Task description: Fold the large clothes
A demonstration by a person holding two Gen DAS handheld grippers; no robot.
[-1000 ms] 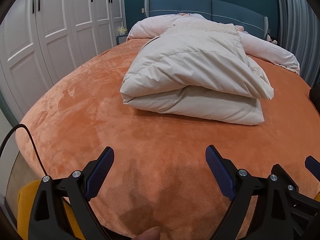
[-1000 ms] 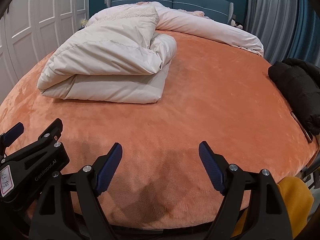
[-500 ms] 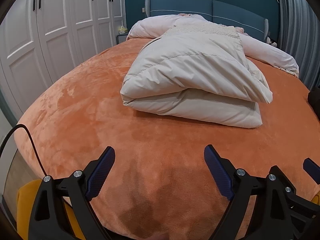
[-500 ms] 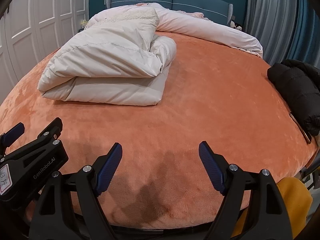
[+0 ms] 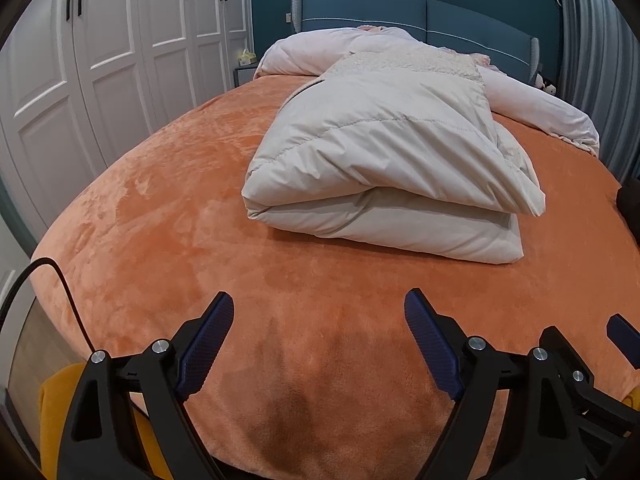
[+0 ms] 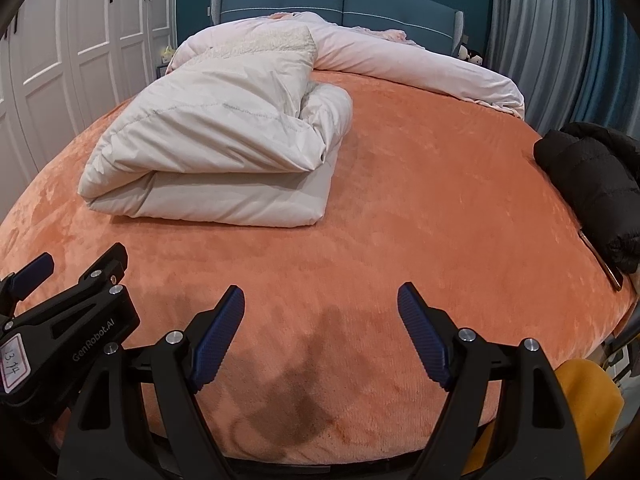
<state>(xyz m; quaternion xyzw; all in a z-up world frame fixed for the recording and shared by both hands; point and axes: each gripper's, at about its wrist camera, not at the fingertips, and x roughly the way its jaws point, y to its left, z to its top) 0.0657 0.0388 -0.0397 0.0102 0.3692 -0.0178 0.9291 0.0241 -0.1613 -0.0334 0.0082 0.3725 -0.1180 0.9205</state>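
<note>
A cream padded coat (image 5: 384,176) lies folded in a thick bundle in the middle of the orange bed (image 5: 168,208); it also shows in the right wrist view (image 6: 224,160). My left gripper (image 5: 318,320) is open and empty, held over the bed's near edge, well short of the coat. My right gripper (image 6: 320,312) is open and empty too, beside the left one, also apart from the coat. The left gripper's body shows at the lower left of the right wrist view.
A pink duvet (image 6: 400,60) lies along the head of the bed. A black padded jacket (image 6: 592,184) sits at the bed's right edge. White wardrobe doors (image 5: 100,60) line the left wall. Grey curtains (image 6: 540,32) hang on the right.
Both grippers have drawn back and dropped slightly toward the bed's near edge; the coat sits a little lower in view. Jaws stay open. The coat has not moved.
</note>
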